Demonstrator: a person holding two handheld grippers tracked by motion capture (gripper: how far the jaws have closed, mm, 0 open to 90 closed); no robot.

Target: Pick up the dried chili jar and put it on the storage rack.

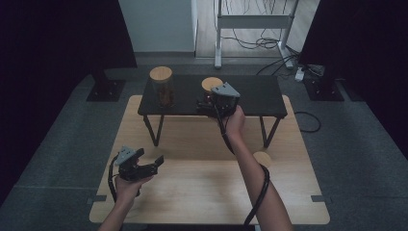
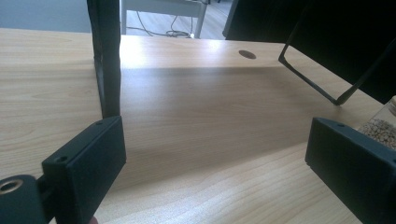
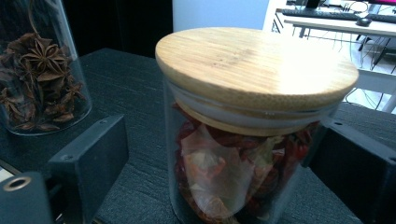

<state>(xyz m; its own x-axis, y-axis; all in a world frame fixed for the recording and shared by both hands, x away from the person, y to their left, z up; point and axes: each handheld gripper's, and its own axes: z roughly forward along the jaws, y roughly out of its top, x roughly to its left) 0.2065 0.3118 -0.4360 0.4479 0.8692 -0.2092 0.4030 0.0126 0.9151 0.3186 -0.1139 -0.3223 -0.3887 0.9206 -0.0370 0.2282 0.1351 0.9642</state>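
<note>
- One wooden table (image 1: 192,192) stands on grey carpet, and a person's two forearms come in from its near edge, a gripper in each hand.
- Left gripper (image 1: 150,160): held over the near left part of the table, well apart from everything else. Its jaws are spread wide with nothing between them; the left gripper view looks between them at bare wood.
- In the left gripper view, part of a jar of pale grains (image 2: 380,128) shows at the right edge, just past the right jaw. How full it is cannot be told.
- One loose round wooden lid (image 1: 262,158) lies flat on the table, just right of the right forearm.
- One low black shelf (image 1: 260,96) on thin wire legs stands across the far half of the table.
- Right gripper (image 1: 204,103): reaching far, at the near edge of the shelf around its middle. Its jaws are spread, one on each side of a jar; whether they touch the glass cannot be told.
- Two glass jars stand on the shelf, each closed with a round wooden lid.
- The chili jar (image 3: 243,163) sits between the right gripper's jaws and holds dried red chilies, filled nearly to the lid.
- The anise jar (image 1: 162,86) stands to the left, apart from the first, and holds brown star anise, roughly half full.
- Beyond the table are a white wall panel, a white desk frame (image 1: 252,21) and loose cables (image 1: 276,53) on the floor.
</note>
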